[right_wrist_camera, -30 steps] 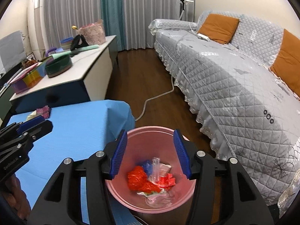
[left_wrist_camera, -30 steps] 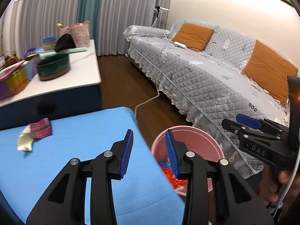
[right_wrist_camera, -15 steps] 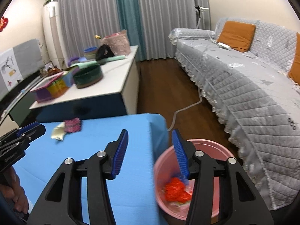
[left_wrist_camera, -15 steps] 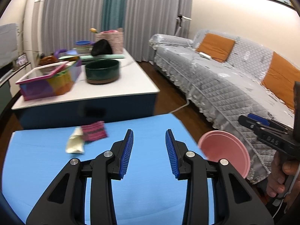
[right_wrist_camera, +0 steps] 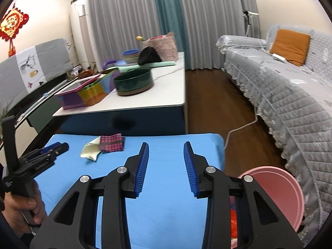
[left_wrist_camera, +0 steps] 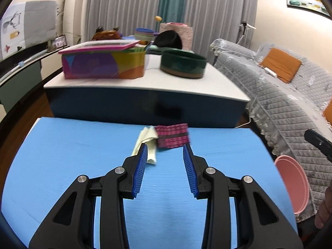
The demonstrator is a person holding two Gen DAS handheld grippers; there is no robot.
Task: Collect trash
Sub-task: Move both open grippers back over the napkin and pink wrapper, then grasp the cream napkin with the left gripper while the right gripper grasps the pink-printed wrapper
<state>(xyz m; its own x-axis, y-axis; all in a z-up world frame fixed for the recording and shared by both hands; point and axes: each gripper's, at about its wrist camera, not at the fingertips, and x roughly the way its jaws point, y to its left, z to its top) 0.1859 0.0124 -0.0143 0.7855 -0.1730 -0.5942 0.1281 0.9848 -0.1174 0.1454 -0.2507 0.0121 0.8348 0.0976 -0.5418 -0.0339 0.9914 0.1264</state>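
On the blue table [left_wrist_camera: 62,166] a pink-and-maroon patterned wrapper [left_wrist_camera: 172,136] lies against a crumpled cream paper [left_wrist_camera: 145,143]. My left gripper [left_wrist_camera: 165,147] hovers just short of them, jaws apart, nothing between the blue pads. The right wrist view shows the same wrapper [right_wrist_camera: 112,143] and cream paper [right_wrist_camera: 90,150] at the far left, with the left gripper [right_wrist_camera: 60,146] near them. My right gripper [right_wrist_camera: 166,145] is over the bare blue table [right_wrist_camera: 166,217], its jaws closing on nothing. The pink bin [right_wrist_camera: 276,186] stands at its right with red trash [right_wrist_camera: 233,222] inside.
A white-topped cabinet [left_wrist_camera: 145,83] behind the blue table carries a colourful box [left_wrist_camera: 99,64] and a dark green bowl [left_wrist_camera: 182,65]. A grey quilted sofa [right_wrist_camera: 290,95] with orange cushions fills the right. A white cable [right_wrist_camera: 242,126] crosses the wooden floor. The pink bin [left_wrist_camera: 290,184] sits off the table's right edge.
Both grippers swung left, away from the pink bin and over the blue table. The wrapper and paper now lie right before the left gripper. The right jaws have narrowed.
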